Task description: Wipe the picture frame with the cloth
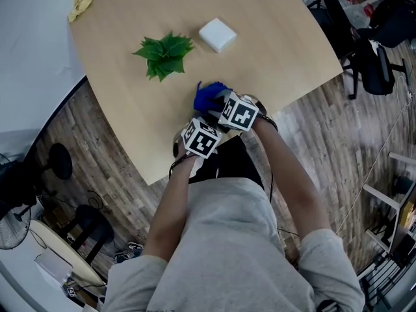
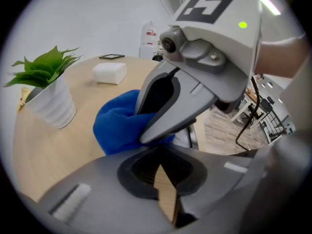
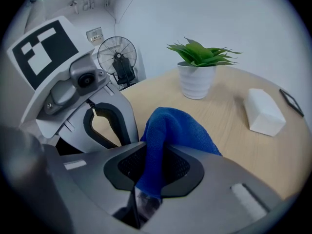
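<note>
The blue cloth [image 1: 207, 96] is bunched between the jaws of my right gripper [image 1: 237, 112], which is shut on it [image 3: 152, 177]; its loose end [image 3: 178, 126] droops toward the table. My left gripper [image 1: 200, 139] is right beside it, over the table's near edge. Its jaws [image 2: 166, 191] are closed on a thin tan edge that seems to be the picture frame. A dark rim with a grey pane [image 2: 191, 136] shows just beyond, under the right gripper's finger [image 2: 165, 106] and the cloth [image 2: 119, 123]. Most of the frame is hidden.
On the wooden table [image 1: 273, 38] stand a green plant in a white pot [image 1: 164, 54] and a white box [image 1: 217, 34]. A yellow rag [image 1: 81, 4] lies at the far left corner. A small dark flat thing [image 2: 111, 56] lies beyond the box. Office chairs [image 1: 364, 51] stand to the right.
</note>
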The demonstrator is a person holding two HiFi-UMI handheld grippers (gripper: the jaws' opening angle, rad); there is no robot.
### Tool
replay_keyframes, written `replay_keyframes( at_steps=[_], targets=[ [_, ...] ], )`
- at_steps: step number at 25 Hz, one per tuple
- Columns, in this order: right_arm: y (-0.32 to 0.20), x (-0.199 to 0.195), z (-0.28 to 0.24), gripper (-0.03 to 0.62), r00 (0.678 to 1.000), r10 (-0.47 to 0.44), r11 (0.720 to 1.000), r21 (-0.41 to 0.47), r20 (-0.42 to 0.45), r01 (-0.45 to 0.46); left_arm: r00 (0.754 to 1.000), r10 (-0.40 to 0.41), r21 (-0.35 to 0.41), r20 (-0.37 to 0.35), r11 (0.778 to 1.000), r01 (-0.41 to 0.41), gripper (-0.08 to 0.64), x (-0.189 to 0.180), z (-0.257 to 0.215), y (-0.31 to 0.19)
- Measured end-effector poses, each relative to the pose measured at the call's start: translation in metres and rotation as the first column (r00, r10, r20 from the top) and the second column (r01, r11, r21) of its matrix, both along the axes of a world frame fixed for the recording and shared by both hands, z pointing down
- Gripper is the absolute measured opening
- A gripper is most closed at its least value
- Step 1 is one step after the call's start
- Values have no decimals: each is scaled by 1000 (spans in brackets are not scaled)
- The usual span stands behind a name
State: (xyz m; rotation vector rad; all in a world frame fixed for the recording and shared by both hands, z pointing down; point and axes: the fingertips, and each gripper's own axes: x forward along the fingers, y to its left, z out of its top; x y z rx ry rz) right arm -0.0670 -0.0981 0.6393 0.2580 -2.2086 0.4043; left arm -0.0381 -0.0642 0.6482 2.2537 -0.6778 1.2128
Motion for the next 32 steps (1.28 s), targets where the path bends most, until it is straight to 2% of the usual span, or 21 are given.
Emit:
replay_keyframes(
  at_steps=[10, 15, 20, 23, 32],
  targets=[
    [18, 28, 4, 74, 998, 32, 999, -4, -56, -33, 1000, 10, 9, 10, 1000, -10, 52, 1, 0, 1],
    [30, 40, 5, 74, 992, 106, 994, -4, -69, -107, 1000, 10, 11, 10, 1000, -10, 52, 0, 0, 0],
    [40, 42, 3, 74, 974, 213, 977, -2, -81, -213, 1000, 9, 19, 17, 1000, -9, 52, 0, 0, 0],
    [47, 41, 3, 74, 967, 242, 970, -6, -84, -243, 1000, 18, 14, 23, 1000, -18, 52, 0, 0, 0],
    [63, 38, -4, 74, 973, 212, 976, 64, -96, -206, 1000, 12, 19, 18, 1000, -12, 52, 1, -1, 0]
  ],
)
